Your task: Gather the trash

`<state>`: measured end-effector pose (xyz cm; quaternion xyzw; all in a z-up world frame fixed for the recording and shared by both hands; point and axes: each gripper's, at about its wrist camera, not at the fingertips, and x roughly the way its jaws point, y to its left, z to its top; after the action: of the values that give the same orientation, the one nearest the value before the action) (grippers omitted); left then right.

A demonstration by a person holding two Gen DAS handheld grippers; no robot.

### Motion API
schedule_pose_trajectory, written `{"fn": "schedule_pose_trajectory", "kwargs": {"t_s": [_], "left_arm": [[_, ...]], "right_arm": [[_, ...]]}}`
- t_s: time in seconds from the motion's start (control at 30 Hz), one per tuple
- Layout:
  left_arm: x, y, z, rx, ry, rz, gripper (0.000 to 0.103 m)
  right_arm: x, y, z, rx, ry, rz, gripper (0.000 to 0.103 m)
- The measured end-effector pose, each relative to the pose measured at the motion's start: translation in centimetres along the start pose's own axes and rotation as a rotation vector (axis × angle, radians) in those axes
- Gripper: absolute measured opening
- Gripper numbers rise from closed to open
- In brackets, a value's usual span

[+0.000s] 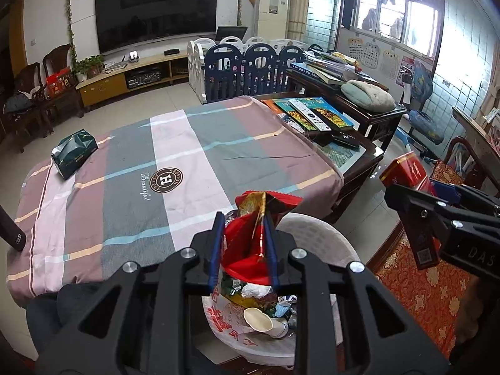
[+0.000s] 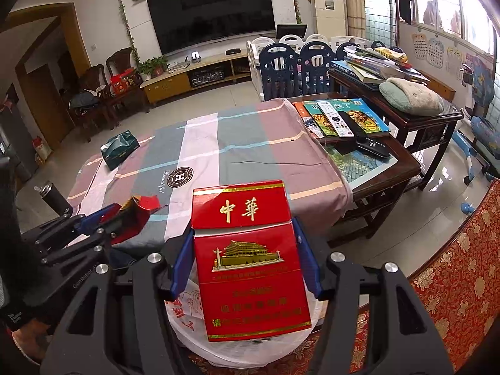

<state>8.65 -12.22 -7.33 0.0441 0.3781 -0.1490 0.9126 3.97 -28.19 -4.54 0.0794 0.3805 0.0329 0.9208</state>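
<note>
Wrapper [image 1: 250, 237]: crumpled red-gold foil, pinched by left gripper [image 1: 243, 243] | red cigarette carton [image 2: 250, 268]: gold lettering, clamped in right gripper [image 2: 247, 262] | both above white bin [image 1: 315, 234]

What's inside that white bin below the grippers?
The white bin, bag-lined, holds a paper cup, crumpled wrappers and tissue. The red wrapper and left gripper cover the rest.
</note>
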Motion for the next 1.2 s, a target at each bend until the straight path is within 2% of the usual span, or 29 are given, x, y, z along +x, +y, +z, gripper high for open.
{"fn": "schedule_pose_trajectory", "kwargs": {"t_s": [0.03, 0.1, 0.17, 0.33, 0.4, 0.43, 0.5, 0.6, 0.77, 0.8, 0.87, 0.9, 1.03, 1.2], "left_arm": [[0.2, -0.1, -0.1, 0.004, 0.009, -0.012, 0.028], [0.6, -0.4, -0.2, 0.009, 0.026, -0.024, 0.038], [0.9, -0.3, -0.3, 0.0, 0.039, -0.022, 0.064], [0.8, 0.6, -0.2, -0.039, 0.039, 0.008, 0.078], [0.4, 1.0, -0.1, -0.042, 0.027, 0.027, 0.079], [0.2, 1.1, 0.0, -0.041, 0.019, 0.038, 0.08], [-0.3, 1.4, 0.1, -0.041, 0.005, 0.064, 0.083], [-0.8, 1.9, 0.3, -0.045, -0.008, 0.096, 0.085], [-3.1, 2.8, 0.8, -0.065, -0.026, 0.173, 0.09], [-4.3, 3.1, 0.9, -0.083, -0.033, 0.191, 0.091], [-6.7, 3.6, 1.1, -0.118, -0.071, 0.205, 0.1], [-8.0, 3.7, 1.1, -0.133, -0.091, 0.226, 0.1], [-12.2, 4.1, 1.2, -0.158, -0.157, 0.279, 0.1], [-14.9, 4.4, 1.1, -0.181, -0.166, 0.313, 0.1]], "right_arm": [[0.0, -0.1, 0.0, 0.001, -0.001, 0.001, 0.058], [0.0, -0.1, 0.0, 0.003, 0.0, -0.001, 0.058], [0.1, -0.3, 0.0, 0.008, 0.004, -0.002, 0.058], [0.9, -0.1, -0.3, 0.012, 0.046, 0.008, 0.059], [1.6, 0.1, -0.5, 0.009, 0.079, 0.015, 0.061], [1.9, 0.3, -0.7, 0.007, 0.094, 0.013, 0.07], [2.4, 0.5, -0.9, 0.006, 0.106, 0.005, 0.079], [2.4, 0.7, -1.0, 0.006, 0.109, 0.016, 0.081], [0.6, 1.0, -0.2, 0.0, 0.077, -0.025, 0.084], [-0.1, 1.2, 0.0, -0.007, 0.066, -0.04, 0.086], [-1.9, 1.8, 0.6, -0.025, 0.032, -0.079, 0.094], [-2.9, 2.2, 0.9, -0.033, 0.021, -0.107, 0.1], [-7.0, 3.6, 1.9, -0.061, -0.061, -0.153, 0.1], [-9.2, 5.2, 2.4, -0.119, -0.094, -0.184, 0.1]]}}
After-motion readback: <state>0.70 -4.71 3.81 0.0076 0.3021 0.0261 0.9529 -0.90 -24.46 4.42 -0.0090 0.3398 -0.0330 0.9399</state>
